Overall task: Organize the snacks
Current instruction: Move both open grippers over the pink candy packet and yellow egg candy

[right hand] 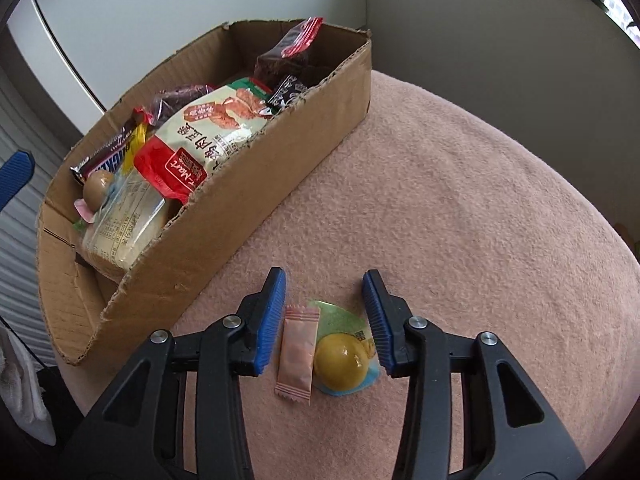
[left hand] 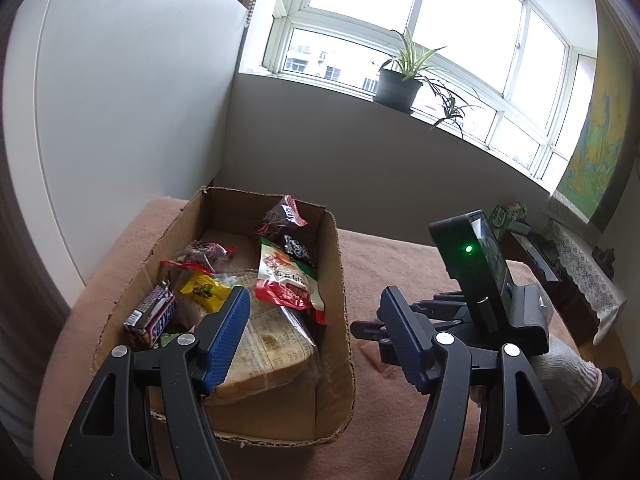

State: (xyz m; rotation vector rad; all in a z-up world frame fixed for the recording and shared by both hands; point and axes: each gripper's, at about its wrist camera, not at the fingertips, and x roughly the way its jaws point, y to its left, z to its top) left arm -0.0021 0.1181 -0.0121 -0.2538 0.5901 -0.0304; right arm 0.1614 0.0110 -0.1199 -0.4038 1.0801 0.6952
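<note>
A cardboard box [right hand: 240, 184] on the pink cloth [right hand: 460, 200] holds a Snickers bar [left hand: 154, 314], a wrapped bread pack [left hand: 272, 356], a red and green snack bag [right hand: 208, 132], a yellow candy [left hand: 206, 290] and dark packets. My right gripper [right hand: 324, 280] points down at the cloth beside the box. Between its jaws lie a pink sachet [right hand: 298, 354] and a packet with a yellow ball [right hand: 342, 362]; small gaps show at both pads. My left gripper [left hand: 314, 304] hangs open across the box's right wall, with nothing held.
A potted plant [left hand: 400, 84] stands on the windowsill at the back. A white panel [left hand: 120, 120] rises left of the box. A side table with a lace cloth [left hand: 580, 264] is at the right. A gloved hand [left hand: 568, 376] holds the right gripper's body.
</note>
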